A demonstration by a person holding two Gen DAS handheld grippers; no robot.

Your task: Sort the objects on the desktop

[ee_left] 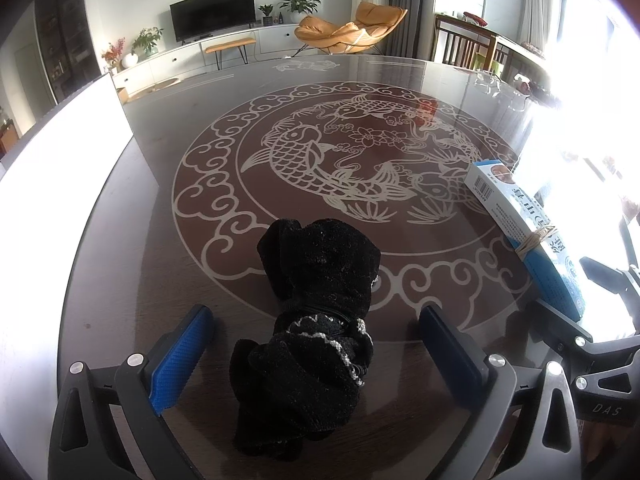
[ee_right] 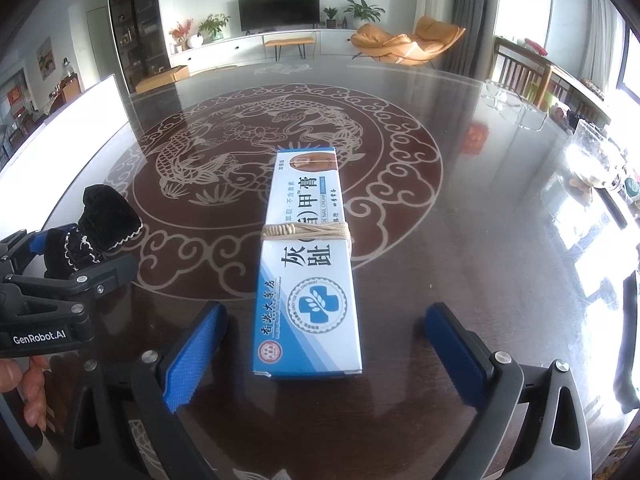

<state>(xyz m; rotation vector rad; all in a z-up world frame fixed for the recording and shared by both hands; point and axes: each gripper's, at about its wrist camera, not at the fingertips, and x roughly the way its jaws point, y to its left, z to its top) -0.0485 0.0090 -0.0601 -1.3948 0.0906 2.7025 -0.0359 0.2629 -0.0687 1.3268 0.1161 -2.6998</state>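
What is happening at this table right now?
A person holds two grippers over a glass-topped table. The left gripper stands open around a black cloth pouch, its fingers clear of it. The right gripper stands open around a blue and white ointment box tied with string, also not touching. Both things lie on the table; nothing is gripped.

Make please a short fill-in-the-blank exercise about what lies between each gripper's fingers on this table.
1. Between the open fingers of the left gripper lies a bundle of ____ cloth.
2. Between the open fingers of the right gripper lies a long blue and white ____.
3. Around the middle of the box is wound a pale ____.

Missing words: black; box; string
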